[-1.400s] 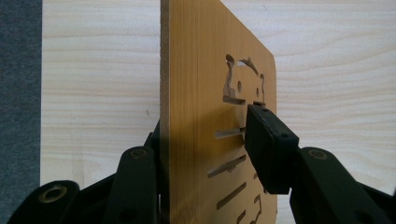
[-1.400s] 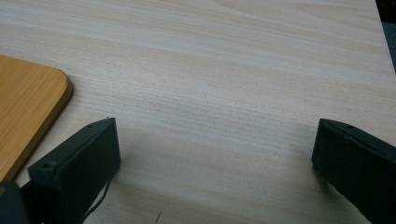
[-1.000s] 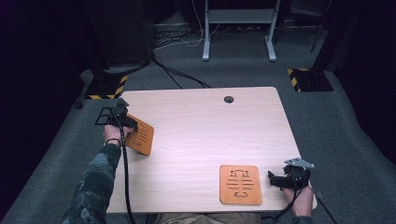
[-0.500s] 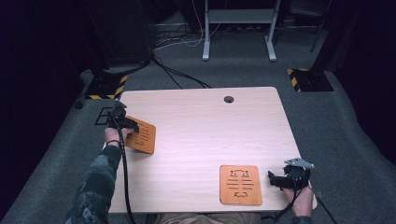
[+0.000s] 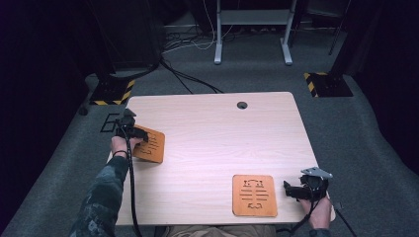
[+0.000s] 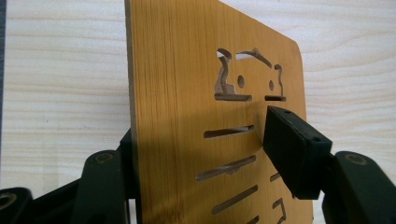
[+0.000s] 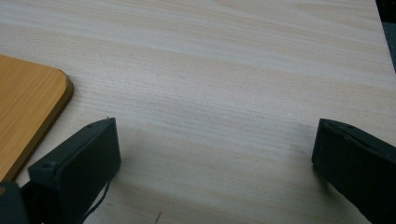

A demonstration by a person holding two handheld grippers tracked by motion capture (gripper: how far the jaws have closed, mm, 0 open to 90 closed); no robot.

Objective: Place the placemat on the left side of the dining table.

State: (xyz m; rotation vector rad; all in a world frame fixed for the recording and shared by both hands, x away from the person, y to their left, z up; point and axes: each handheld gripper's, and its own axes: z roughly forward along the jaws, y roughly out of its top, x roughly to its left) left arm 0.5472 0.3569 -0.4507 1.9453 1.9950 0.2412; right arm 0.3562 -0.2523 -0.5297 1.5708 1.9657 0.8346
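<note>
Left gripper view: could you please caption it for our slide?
Left gripper straddling a slotted orange wooden board, jaws just opening, above pale wooden table.

My table [image 5: 207, 143] is pale wood, with a round cable hole [image 5: 242, 105] near its twelve o'clock edge. Beyond that edge, a grey metal frame [image 5: 252, 19] stands on the dark carpet, loose cables [image 5: 190, 44] trailing at about eleven o'clock. Yellow-and-black striped floor plates sit at ten o'clock [image 5: 112, 92] and at two o'clock [image 5: 326, 84]. A dark cabinet [image 5: 123, 34] rises behind the ten o'clock one.
</note>
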